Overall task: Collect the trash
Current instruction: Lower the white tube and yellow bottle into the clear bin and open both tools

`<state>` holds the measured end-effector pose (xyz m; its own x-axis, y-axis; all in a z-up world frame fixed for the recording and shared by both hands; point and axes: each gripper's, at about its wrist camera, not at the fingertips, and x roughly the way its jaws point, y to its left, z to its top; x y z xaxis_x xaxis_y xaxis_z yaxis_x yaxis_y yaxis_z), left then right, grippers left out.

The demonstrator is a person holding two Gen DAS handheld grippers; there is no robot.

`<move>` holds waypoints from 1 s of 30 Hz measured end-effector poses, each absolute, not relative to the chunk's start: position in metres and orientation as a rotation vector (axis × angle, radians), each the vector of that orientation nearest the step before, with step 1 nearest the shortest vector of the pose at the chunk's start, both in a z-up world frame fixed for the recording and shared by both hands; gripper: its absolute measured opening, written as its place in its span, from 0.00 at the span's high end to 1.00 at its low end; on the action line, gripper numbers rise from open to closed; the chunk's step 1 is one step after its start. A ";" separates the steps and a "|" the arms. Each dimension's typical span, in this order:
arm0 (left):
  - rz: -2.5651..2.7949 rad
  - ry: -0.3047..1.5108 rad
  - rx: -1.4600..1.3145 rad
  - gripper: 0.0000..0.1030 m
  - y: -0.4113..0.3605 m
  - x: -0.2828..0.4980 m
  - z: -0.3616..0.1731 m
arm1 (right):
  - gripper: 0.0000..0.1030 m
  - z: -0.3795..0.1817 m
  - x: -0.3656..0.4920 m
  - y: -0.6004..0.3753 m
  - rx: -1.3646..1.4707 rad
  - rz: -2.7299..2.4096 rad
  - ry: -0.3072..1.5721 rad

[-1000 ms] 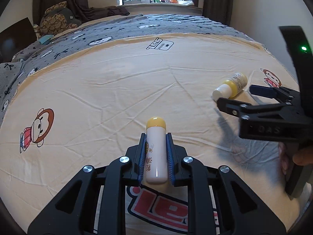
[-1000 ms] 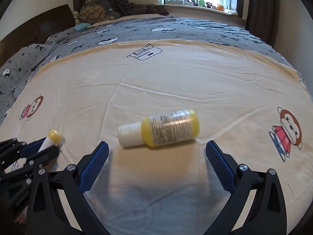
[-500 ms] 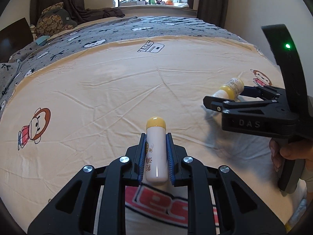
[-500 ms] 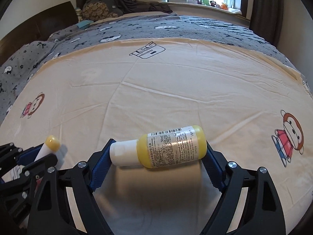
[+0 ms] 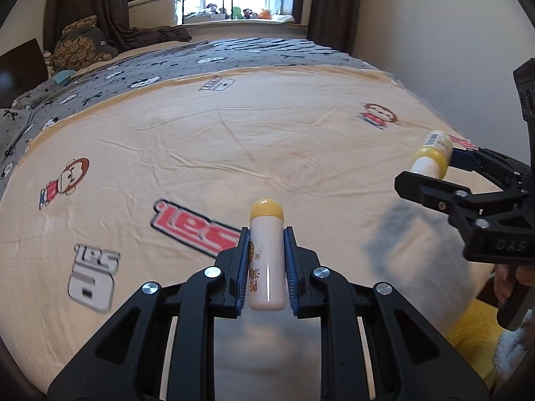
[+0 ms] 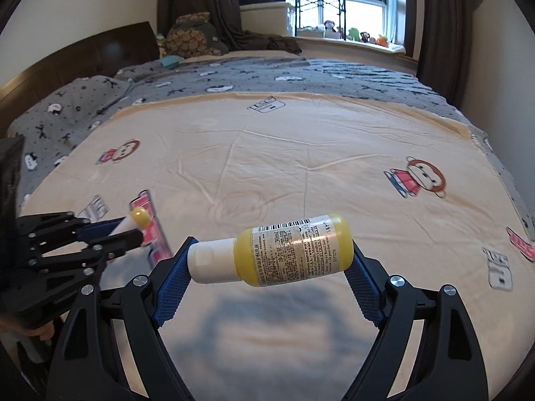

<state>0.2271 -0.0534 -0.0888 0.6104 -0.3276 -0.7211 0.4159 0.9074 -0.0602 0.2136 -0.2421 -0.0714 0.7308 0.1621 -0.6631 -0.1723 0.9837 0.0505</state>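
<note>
Both tools are matte black plastic linkages with cut-out arms, silver screw heads at the pivots and ribbed blue pads: the left tool (image 5: 266, 260), and the right tool (image 6: 271, 267), lettered "DAS" along its side.

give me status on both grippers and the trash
Left hand-held gripper shut on tube. Right hand-held gripper shut on bottle. Both off the bed. Nothing in the way.
</note>
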 end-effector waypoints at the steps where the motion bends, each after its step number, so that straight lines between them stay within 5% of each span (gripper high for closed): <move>1: -0.440 0.804 0.114 0.82 -0.055 0.217 -0.088 | 0.18 -0.070 0.204 -0.244 -0.016 0.185 0.720; 15: -0.572 0.787 0.117 0.82 -0.061 0.082 -0.100 | 0.18 -0.072 0.066 -0.263 -0.011 0.200 0.663; 30: -0.604 1.002 0.163 0.82 -0.060 0.021 -0.196 | 0.18 -0.180 0.004 -0.259 0.095 0.176 0.924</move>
<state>0.0212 -0.0603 -0.1959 0.3919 -0.4005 -0.8283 0.5458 0.8259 -0.1411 0.0038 -0.2589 -0.1799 0.5897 0.1917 -0.7846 -0.1105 0.9814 0.1567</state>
